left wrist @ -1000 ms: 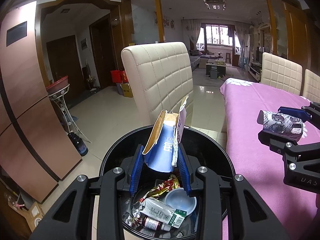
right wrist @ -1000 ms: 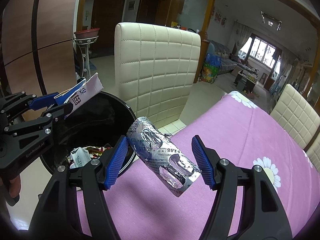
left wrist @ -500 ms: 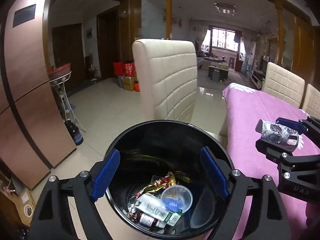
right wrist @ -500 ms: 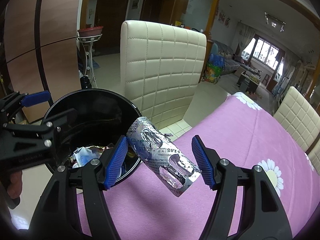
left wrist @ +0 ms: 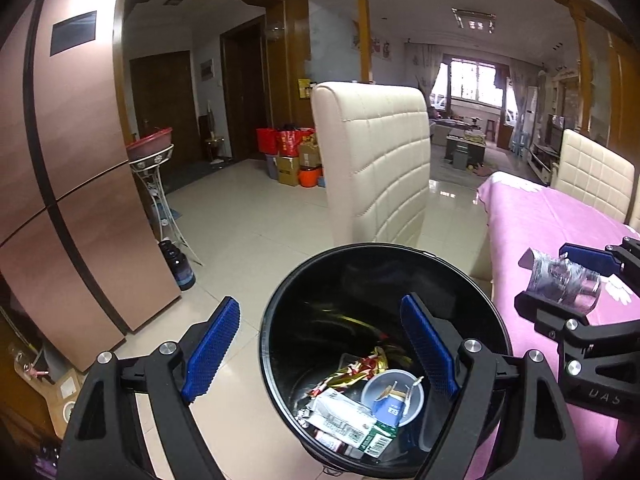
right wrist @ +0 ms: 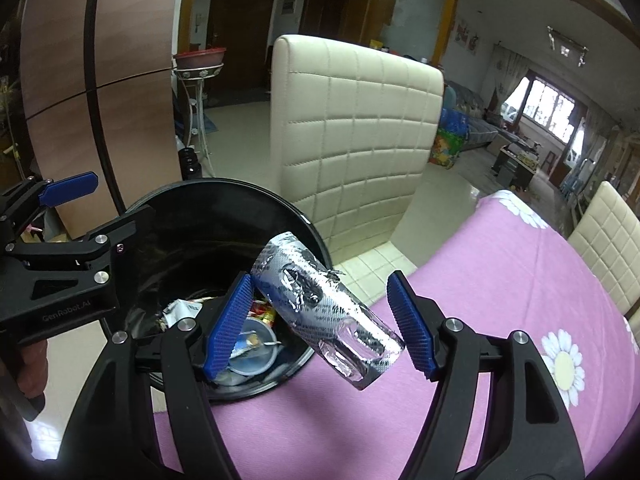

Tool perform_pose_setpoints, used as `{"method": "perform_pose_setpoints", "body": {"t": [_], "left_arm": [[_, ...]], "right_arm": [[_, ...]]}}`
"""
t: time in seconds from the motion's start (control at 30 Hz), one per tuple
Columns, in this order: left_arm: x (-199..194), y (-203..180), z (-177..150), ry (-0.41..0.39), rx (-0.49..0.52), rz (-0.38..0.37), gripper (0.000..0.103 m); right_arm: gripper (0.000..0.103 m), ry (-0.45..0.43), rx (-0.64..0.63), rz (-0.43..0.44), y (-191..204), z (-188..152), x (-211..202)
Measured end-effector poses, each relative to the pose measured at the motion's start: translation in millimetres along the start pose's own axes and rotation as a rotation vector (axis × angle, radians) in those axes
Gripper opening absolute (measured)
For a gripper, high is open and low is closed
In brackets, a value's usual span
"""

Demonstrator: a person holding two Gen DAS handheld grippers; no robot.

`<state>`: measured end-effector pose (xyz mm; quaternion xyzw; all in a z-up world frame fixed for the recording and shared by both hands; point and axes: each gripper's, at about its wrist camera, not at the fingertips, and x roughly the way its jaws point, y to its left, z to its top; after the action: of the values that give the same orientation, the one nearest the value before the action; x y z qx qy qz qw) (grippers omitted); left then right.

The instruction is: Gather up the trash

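Left wrist view first: the left gripper (left wrist: 320, 350) hangs spread wide with nothing between its blue pads, one pad over the floor, the other over the black trash bin (left wrist: 280, 320). Down in the bin lie a blue carton scrap (left wrist: 386, 410), a clear plastic cup (left wrist: 394, 396) and a shiny wrapper (left wrist: 356, 370). Over to the right, above the pink tablecloth (right wrist: 500, 280), the right gripper (right wrist: 320, 320) has just been opening, and the foil blister pack (right wrist: 328, 312) leans against its left pad, clear of the right one, partly above the bin's rim.
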<state>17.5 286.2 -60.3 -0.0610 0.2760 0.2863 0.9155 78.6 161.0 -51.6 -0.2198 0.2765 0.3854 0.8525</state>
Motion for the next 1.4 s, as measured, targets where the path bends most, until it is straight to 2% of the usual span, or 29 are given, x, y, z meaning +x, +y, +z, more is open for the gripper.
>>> {"method": "perform_pose_setpoints", "body": {"t": [0.07,0.17,0.47,0.83,0.97,1.23,1.4], "left_arm": [[-0.1,3.8,0.2,-0.003,-0.007,0.008,0.081],[-1.6,9.8,0.2,-0.009,-0.016,0.016,0.081],[-0.9,8.0,-1.8,-0.004,-0.001,0.003,0.081],[-6.3,-8.2,0.9,-0.026,0.033,-0.016,0.081],[-5.0,-10.1,-0.1,-0.030,0.034,-0.012,0.088],[-5.1,-9.0,0.3,-0.030,0.032,0.001,0.088],[-7.6,-14.4,0.1,-0.034,0.034,-0.018,0.088]], "right_arm": [[0.075,-0.008,-0.003,-0.001,2.8,2.4,0.5],[0.085,-0.012,0.005,0.007,4.1,1.7,0.9],[0.086,0.012,0.006,-0.022,-2.7,-9.0,1.4],[0.098,-0.011,0.044,-0.032,-17.6,-11.7,-7.2],[0.099,-0.011,0.050,-0.028,-19.4,-10.5,-7.0],[0.099,-0.015,0.049,-0.051,-19.6,-11.8,-6.7],[0.099,-0.017,0.086,-0.088,-31.7,-15.2,-11.7]]}}
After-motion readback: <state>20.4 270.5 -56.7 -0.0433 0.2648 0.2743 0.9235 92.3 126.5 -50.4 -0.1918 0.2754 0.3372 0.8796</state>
